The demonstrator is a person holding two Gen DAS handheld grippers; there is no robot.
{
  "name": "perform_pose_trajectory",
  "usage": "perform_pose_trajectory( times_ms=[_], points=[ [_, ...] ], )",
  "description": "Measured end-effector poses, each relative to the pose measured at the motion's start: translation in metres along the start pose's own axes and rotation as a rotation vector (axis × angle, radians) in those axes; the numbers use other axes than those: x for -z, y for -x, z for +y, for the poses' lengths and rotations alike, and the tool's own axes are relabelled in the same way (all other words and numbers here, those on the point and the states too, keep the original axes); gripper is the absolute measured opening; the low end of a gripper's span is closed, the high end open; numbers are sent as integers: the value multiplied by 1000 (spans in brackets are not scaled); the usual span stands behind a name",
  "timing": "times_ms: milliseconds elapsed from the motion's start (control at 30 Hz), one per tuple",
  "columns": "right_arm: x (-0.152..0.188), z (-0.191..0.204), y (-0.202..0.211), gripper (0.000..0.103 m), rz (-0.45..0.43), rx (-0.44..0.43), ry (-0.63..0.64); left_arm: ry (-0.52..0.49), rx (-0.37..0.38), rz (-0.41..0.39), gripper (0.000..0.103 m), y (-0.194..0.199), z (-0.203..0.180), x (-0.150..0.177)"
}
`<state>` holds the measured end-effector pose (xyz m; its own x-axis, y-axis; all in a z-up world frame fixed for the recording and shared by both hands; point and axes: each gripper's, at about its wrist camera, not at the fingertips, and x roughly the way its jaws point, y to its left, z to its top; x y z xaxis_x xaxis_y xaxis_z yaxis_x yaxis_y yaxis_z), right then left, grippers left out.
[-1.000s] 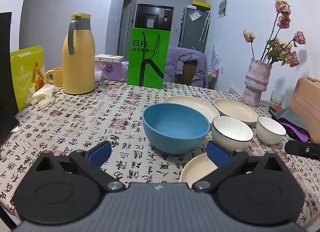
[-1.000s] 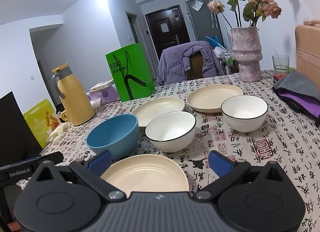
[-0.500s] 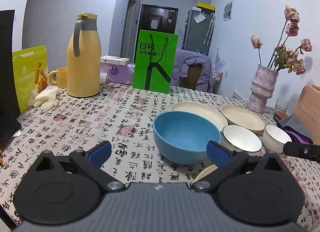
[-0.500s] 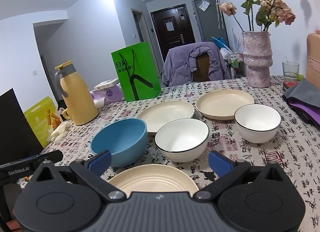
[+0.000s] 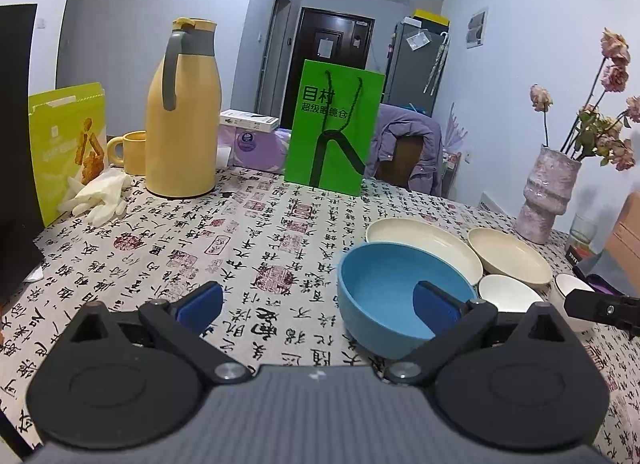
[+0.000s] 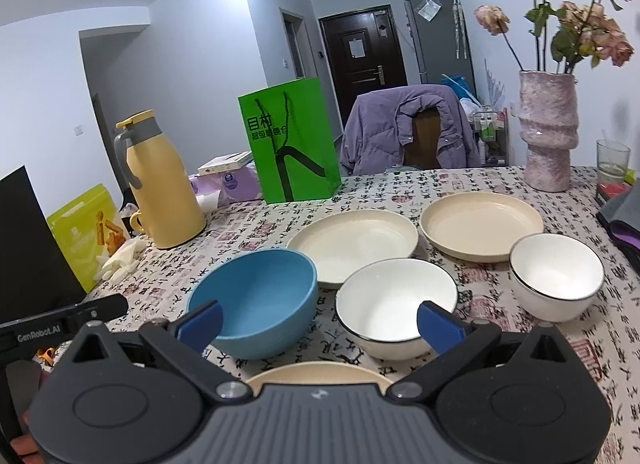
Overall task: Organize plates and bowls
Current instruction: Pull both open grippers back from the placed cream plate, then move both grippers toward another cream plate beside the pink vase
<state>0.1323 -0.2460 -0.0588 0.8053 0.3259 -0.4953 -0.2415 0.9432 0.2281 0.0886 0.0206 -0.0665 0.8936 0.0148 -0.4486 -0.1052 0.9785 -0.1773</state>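
Observation:
A blue bowl (image 5: 384, 296) (image 6: 256, 296) stands on the patterned tablecloth. Behind it lie two cream plates (image 6: 354, 242) (image 6: 480, 223), also seen in the left wrist view (image 5: 424, 248) (image 5: 508, 256). Two white bowls with dark rims (image 6: 394, 304) (image 6: 556, 276) sit to the right of the blue bowl. A third cream plate (image 6: 320, 374) peeks out just under my right gripper. My left gripper (image 5: 316, 304) is open, its right finger in front of the blue bowl. My right gripper (image 6: 318, 322) is open above the near plate, holding nothing.
A yellow thermos (image 5: 182, 111), yellow mug (image 5: 130, 151), white gloves (image 5: 100, 193) and snack box (image 5: 66, 143) stand at the left. A green bag (image 5: 334, 127) is at the back, a pink vase of flowers (image 6: 548, 127) and a glass (image 6: 612, 161) at the right.
Both grippers have pulled back and risen. The left view has swung left, so the blue bowl now sits further right. The near plate has slid mostly under my right gripper.

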Motion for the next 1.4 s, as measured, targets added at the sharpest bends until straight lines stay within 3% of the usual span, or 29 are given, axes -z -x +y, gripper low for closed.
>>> perform_pose_trajectory(
  times_ms=[667,1400],
  points=[
    [-28,11,-46,103,29,-29,51,17,-7,41,103,-40,-1,-19],
    [-81,-14,-65,103,-15,-56,22,58,8,33,103,-66,-22,-71]
  ],
)
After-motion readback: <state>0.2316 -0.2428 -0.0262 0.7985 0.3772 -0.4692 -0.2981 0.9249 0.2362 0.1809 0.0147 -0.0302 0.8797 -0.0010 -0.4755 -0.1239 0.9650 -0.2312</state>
